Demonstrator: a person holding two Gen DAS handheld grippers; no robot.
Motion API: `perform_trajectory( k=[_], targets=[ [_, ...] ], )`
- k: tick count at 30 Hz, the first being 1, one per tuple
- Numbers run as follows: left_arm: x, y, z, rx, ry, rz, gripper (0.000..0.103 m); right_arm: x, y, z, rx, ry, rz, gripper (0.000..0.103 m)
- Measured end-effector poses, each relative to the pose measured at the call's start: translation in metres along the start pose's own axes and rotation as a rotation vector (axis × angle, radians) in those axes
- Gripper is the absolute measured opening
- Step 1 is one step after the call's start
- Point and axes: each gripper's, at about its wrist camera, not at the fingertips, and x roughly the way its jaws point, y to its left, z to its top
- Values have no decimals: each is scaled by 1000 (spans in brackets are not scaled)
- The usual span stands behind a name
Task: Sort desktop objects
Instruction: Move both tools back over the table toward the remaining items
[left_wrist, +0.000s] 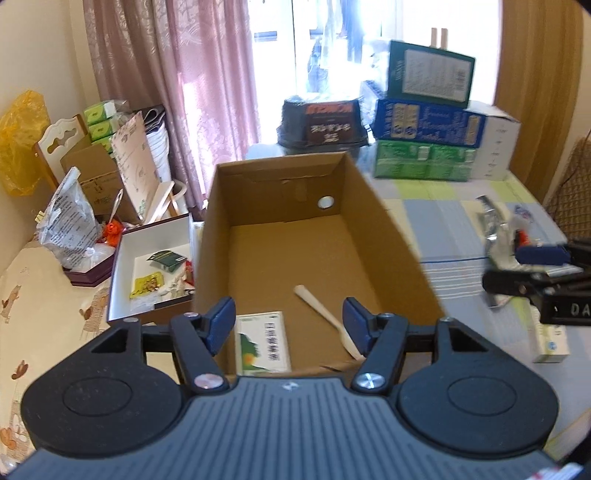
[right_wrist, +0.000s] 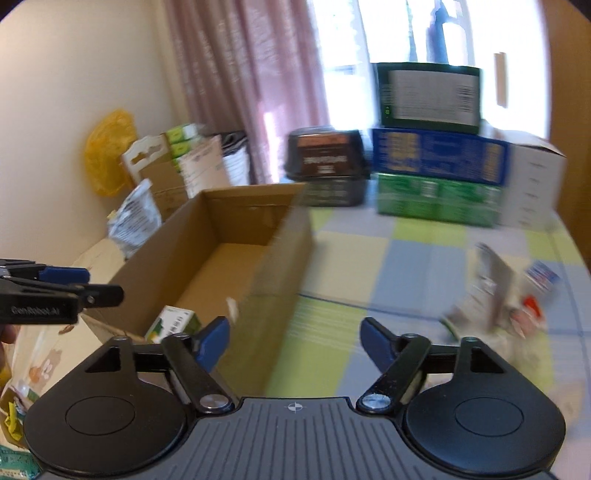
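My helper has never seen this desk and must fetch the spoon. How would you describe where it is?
Find the big open brown cardboard box in the middle of the table, in front of the pink curtain. On its floor, near the front right corner, lies a pale cream plastic spoon, handle pointing toward the box's middle. Its only neighbour inside is a flat white and green carton; the spoon is the long slim one.

1. We have the cardboard box open on top; inside, only a green-and-white packet and a pale plastic spoon lie near the front, the rest of the floor is bare.
2. Left of the box, a white tray touches its wall.
3. At the back, stacked cartons wall off the table edge.
4. Right of the box, the checked tablecloth lies bare up to the blurred clutter.
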Motion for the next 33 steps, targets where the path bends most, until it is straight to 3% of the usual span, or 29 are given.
perform_trajectory(
  k=[9,19,33],
  targets=[
    [-36,-63,-9,35,-48,-79,81,-75,-63,-48,103,4,-156,100],
    [-44,-148,-16,89,-52,-183,101,-138,-127,-93,158,20,-306,101],
    [-28,-238,-41,136,31,-262,101,-163,-186,-107,236,12,-321,101]
  ],
)
